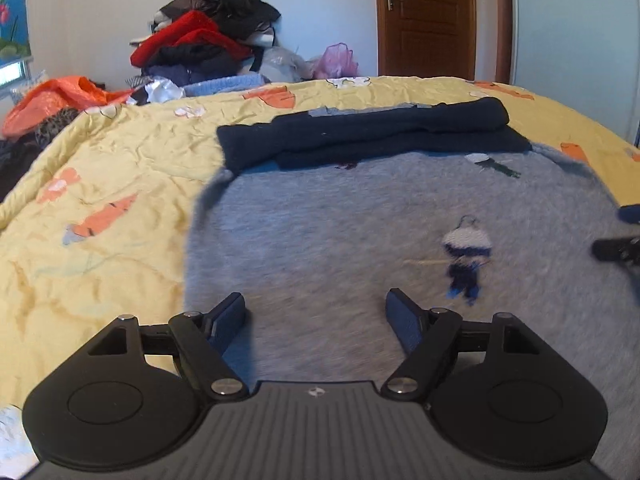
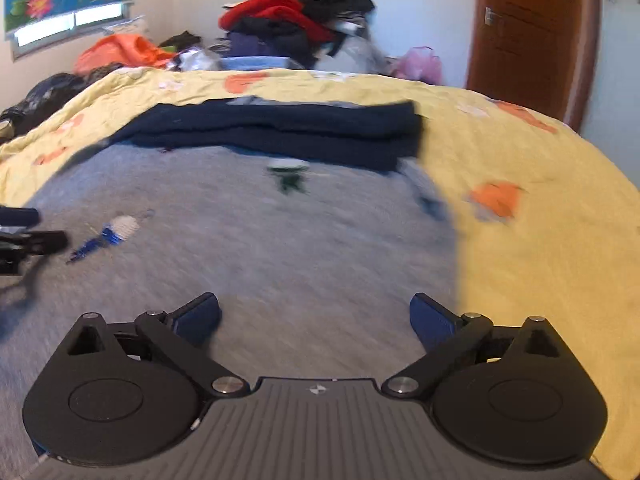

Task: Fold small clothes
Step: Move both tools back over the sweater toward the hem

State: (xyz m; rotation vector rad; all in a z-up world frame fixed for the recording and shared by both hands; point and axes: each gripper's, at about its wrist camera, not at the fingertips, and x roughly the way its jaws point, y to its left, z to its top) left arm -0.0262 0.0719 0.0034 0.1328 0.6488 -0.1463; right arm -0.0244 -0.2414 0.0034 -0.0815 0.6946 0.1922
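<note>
Hovering wide apart and empty, the left gripper (image 1: 316,316) and right gripper (image 2: 316,316) flanked the grey sweater (image 1: 340,232), its navy sleeves (image 1: 360,132) folded across.

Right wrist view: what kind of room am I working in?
Most likely a bedroom: a bed under a yellow quilt, a heap of clothes behind it, and a wooden door.

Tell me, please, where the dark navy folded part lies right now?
In both views the navy folded part lies across the far end of the grey sweater, on the yellow bedspread, ahead of both open grippers.
</note>
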